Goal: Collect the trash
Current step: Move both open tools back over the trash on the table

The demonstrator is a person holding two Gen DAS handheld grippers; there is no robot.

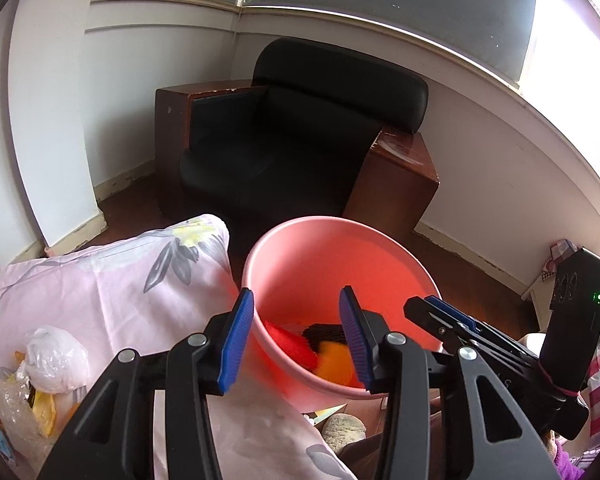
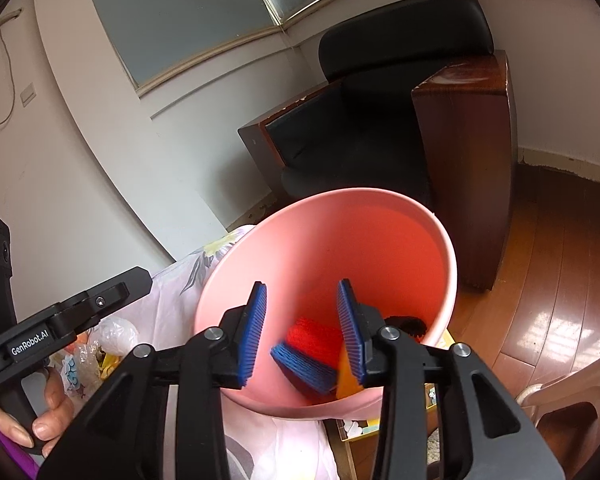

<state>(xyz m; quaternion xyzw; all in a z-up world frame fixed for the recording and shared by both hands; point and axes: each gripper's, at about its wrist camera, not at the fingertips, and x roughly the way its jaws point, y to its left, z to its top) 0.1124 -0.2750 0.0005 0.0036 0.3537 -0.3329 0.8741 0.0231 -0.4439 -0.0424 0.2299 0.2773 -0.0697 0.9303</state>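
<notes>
Both grippers, left (image 1: 296,338) and right (image 2: 302,330), stand released over pink bucket (image 2: 451,276); tilted bucket may spill.

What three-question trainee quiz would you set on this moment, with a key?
1. True or false: the right gripper is clamped on the pink bucket.
2. Where does the clear plastic trash lie? A in the bucket; B on the floral bedding; C on the black armchair.
3. Which colours show among the items in the bucket?

Key:
1. False; both it and the left gripper are open above the bucket.
2. B.
3. Red, blue, orange and black.
</notes>
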